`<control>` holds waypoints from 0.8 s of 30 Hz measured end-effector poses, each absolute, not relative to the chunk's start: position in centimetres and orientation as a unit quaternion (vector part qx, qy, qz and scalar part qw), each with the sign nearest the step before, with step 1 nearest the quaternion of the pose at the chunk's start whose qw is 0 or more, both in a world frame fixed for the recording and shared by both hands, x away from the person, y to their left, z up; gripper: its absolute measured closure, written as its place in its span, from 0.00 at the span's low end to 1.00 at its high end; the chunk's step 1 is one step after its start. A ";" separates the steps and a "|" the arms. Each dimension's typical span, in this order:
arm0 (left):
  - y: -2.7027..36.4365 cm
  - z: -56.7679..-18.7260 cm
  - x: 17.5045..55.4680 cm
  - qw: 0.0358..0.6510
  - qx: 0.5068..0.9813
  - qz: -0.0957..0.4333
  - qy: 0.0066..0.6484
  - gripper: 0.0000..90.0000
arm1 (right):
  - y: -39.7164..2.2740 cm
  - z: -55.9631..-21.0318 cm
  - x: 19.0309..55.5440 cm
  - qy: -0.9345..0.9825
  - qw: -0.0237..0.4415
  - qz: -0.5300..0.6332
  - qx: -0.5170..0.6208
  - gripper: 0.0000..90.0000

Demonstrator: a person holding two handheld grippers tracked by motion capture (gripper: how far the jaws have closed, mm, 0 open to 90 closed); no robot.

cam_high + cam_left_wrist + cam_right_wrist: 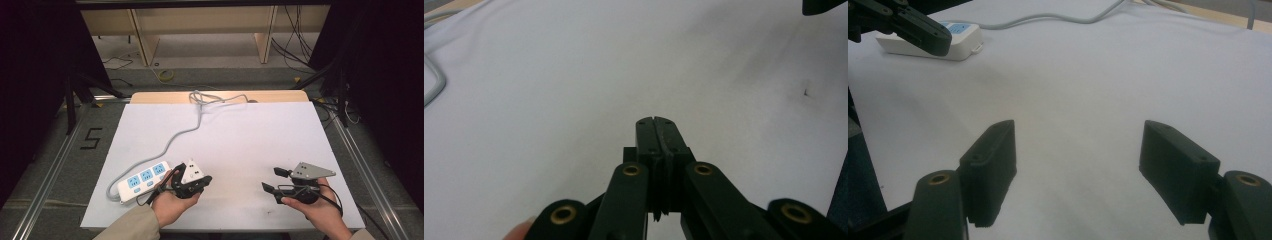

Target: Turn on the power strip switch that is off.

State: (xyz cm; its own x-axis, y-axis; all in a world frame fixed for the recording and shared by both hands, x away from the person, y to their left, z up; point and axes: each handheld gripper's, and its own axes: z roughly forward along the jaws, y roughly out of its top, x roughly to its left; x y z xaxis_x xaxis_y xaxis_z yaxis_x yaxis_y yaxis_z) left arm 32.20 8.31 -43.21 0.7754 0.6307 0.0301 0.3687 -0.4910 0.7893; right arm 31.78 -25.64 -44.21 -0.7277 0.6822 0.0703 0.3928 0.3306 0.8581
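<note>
Lab: framed test table (220,135), floor cables (295,50)

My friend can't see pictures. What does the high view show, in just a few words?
A person's hands hold two black grippers over a white table: the left gripper is shut, the right gripper is open, and both are empty. A white power strip with blue sockets lies beside the left gripper, its grey cord running to the far edge.

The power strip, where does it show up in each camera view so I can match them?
High view: the power strip lies at lower left, beside the left gripper.
Left gripper view: not in it; its grey cord is at the left edge.
Right gripper view: upper left corner.
Shared landmark: the grey cord.
</note>
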 end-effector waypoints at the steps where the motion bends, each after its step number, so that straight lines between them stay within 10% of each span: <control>1: 8.4 -43.1 32.3 0.407 0.849 0.162 0.295 1.00 | -25.6 -44.2 31.8 0.801 0.153 0.471 0.335 0.35; 24: 10.4 -42.4 32.7 0.389 0.845 0.172 0.325 1.00 | -25.6 -44.2 31.8 0.803 0.152 0.470 0.334 0.35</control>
State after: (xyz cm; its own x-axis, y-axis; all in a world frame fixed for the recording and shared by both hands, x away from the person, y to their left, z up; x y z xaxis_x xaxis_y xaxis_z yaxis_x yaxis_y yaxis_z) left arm 32.73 10.42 -42.37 0.7300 0.6824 0.0390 0.4147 -0.4874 0.7684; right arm 31.78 -25.60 -44.24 -0.7311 0.6787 0.0692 0.3920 0.3349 0.8568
